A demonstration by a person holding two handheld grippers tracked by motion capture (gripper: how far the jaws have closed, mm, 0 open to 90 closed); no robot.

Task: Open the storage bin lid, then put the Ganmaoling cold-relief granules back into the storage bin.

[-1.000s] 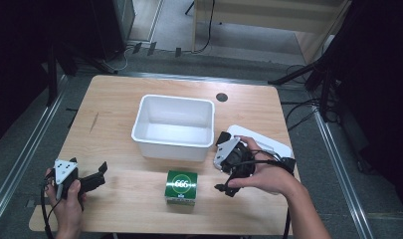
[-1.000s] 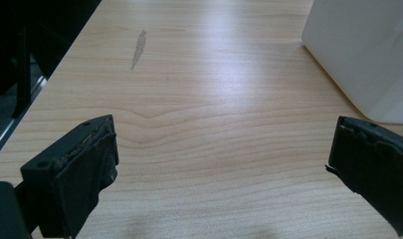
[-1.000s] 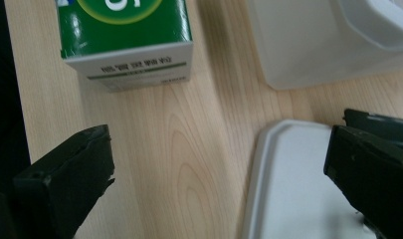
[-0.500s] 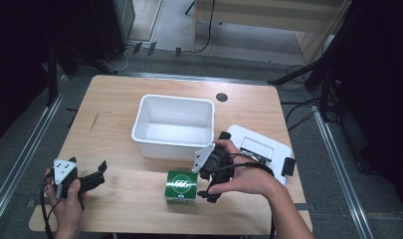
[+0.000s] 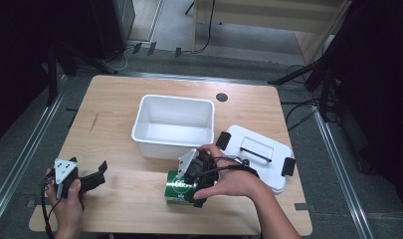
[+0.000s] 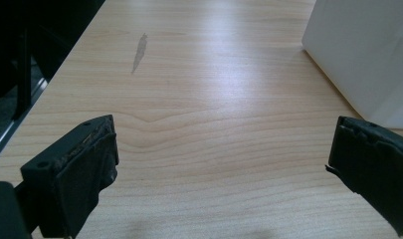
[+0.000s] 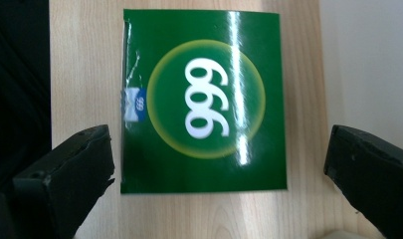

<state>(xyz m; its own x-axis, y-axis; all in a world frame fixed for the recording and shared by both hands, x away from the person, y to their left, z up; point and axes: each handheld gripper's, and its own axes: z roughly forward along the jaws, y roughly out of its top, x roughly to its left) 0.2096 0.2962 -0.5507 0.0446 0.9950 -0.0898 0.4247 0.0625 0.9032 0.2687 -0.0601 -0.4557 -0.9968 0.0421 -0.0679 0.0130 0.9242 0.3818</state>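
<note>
Gripping the green box [image 7: 203, 102] squarely is what this step calls for. The box lies flat on the surface [image 5: 139, 199], near the front edge, just in front of the white bin [image 5: 174, 124], w/ the bin's lid [image 5: 258, 154] off to the right. The right gripper [image 5: 189, 186] is held directly above the box, pointing down; its fingers [image 7: 74, 169] are spread wide, one at each side of the box, not yet touching it. In the right gripper view the box sits roughly centred betw. them, approx. parallel to both.

A straight descent is advised, so both fingers pass the box's sides together. The wrist should be kept level; a tilt could push one edge and skew the box. Closing should be gentle, since thin card is prob. easily crushed. The bin wall stands close at one side, so clearance there should be watched.

The left gripper [image 5: 84, 179] is parked at the front left of the surface, fingers apart, nothing betw. them.
</note>
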